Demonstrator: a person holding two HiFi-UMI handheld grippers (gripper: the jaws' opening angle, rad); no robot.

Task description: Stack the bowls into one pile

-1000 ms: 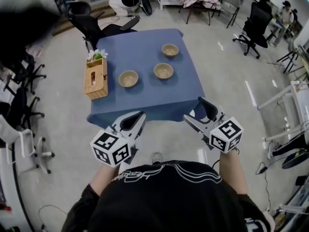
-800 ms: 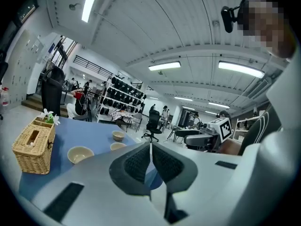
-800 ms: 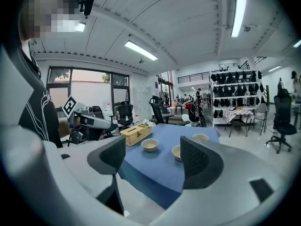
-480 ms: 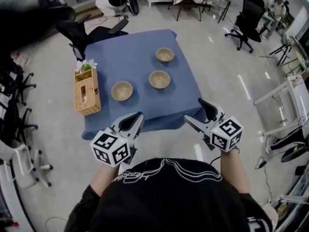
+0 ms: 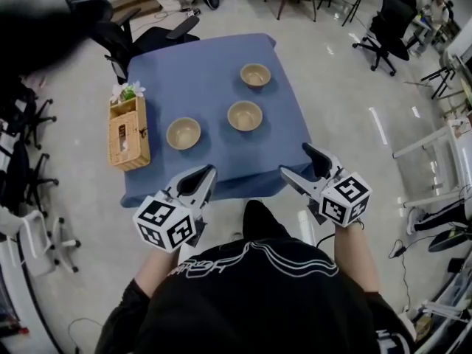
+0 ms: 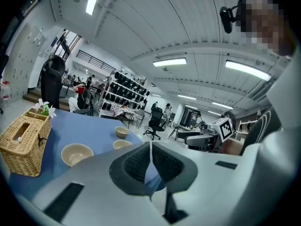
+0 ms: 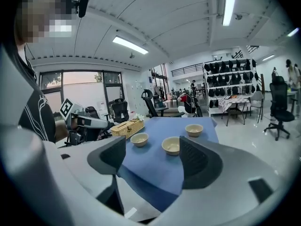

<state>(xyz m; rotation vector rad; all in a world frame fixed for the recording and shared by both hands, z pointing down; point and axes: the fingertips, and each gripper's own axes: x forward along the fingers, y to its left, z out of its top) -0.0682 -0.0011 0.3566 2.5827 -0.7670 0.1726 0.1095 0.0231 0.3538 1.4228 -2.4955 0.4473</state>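
Note:
Three tan bowls stand apart on the blue table (image 5: 206, 57): a near-left bowl (image 5: 184, 133), a middle bowl (image 5: 245, 115) and a far bowl (image 5: 255, 74). Both grippers hover short of the table's near edge, touching nothing. My left gripper (image 5: 203, 177) is shut and empty; in its own view the pads meet at the left gripper's tip (image 6: 150, 147), with the near-left bowl (image 6: 77, 154) beyond. My right gripper (image 5: 298, 162) is open and empty. Between the right gripper's pads (image 7: 155, 157) I see the middle bowl (image 7: 171, 145), the near-left bowl (image 7: 139, 139) and the far bowl (image 7: 194, 129).
A wicker tissue box (image 5: 129, 133) with flowers stands at the table's left edge. Office chairs (image 5: 140, 32) stand behind the table and along the left wall. Open grey floor surrounds the table's right side.
The table and bowls have drifted down and nearer in the head view as the person steps closer. Both grippers keep their pose: left shut, right open.

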